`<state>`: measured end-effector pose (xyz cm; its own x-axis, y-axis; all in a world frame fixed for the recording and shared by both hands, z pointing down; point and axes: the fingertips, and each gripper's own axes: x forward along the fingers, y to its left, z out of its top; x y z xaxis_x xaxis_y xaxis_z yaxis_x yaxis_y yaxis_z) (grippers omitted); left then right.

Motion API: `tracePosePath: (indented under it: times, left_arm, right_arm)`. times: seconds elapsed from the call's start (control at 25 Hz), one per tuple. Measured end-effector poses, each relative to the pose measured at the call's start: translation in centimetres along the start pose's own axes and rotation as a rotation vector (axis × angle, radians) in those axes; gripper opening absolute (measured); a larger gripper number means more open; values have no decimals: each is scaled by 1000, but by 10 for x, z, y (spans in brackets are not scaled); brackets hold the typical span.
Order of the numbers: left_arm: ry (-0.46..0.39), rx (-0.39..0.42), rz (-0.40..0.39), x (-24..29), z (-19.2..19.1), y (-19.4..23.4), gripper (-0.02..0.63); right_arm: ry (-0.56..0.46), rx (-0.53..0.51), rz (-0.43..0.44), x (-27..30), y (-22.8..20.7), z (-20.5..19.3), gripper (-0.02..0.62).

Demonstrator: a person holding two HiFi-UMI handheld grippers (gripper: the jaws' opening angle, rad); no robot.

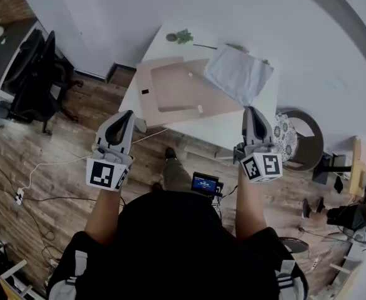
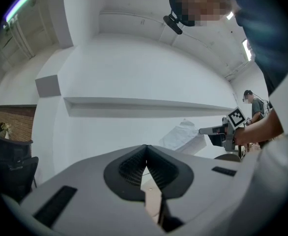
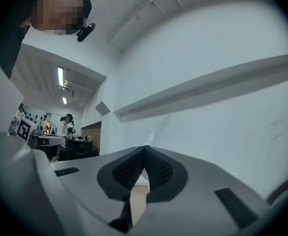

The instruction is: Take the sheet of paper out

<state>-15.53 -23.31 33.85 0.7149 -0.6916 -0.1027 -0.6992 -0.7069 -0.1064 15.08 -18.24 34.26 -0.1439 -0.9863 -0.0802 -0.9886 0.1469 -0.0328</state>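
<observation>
Pinched together, the right gripper's point(image 1: 250, 110) jaws clamp one corner of the sheet of paper point(image 1: 238, 74) in the head view, and the sheet fans up and away from the tips, over the far right part of the white table point(image 1: 227, 130). The left gripper point(image 1: 127, 115) is held out beside it, well apart, with its jaws closed on nothing. A tan envelope point(image 1: 177, 92) lies flat on the table. The sheet overlaps its right edge in this view, but it looks lifted clear of it, so the paper seems to be out already. From the left gripper view its own jaws meet at the tips with only a strip of the tan envelope showing in the gap below them, and across the frame the other gripper holds the pale sheet out against the white wall by one edge. In the right gripper view the ribbed pads are pressed together, and a faint pale sliver rises from the tips, most likely the sheet seen edge-on. I cannot tell how deep the corner sits between them. The main risk is that single-corner grip: a quick swing could let the limp sheet slide out of the pads, fold over, or tear at the pinch. A low carry could drag its free edge over the table or into the green sprig point(image 1: 183, 36) at the far side, and with the left gripper empty nothing supports the loose end.
</observation>
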Motion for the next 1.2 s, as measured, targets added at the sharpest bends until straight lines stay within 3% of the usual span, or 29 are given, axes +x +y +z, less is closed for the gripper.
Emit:
tracePosePath:
  times: [0.36, 0.8, 1.2]
  left_arm:
    - [24, -51, -3, -88, -8, -40, 3]
    - [17, -53, -7, -130, 10, -106, 3]
    - [30, -43, 31, -162, 30, -213, 3]
  right_arm:
    - [64, -9, 2, -87, 51, -15, 11]
    - [31, 9, 81, -155, 70, -4, 11]
    - [24, 18, 131, -262, 40, 6, 11]
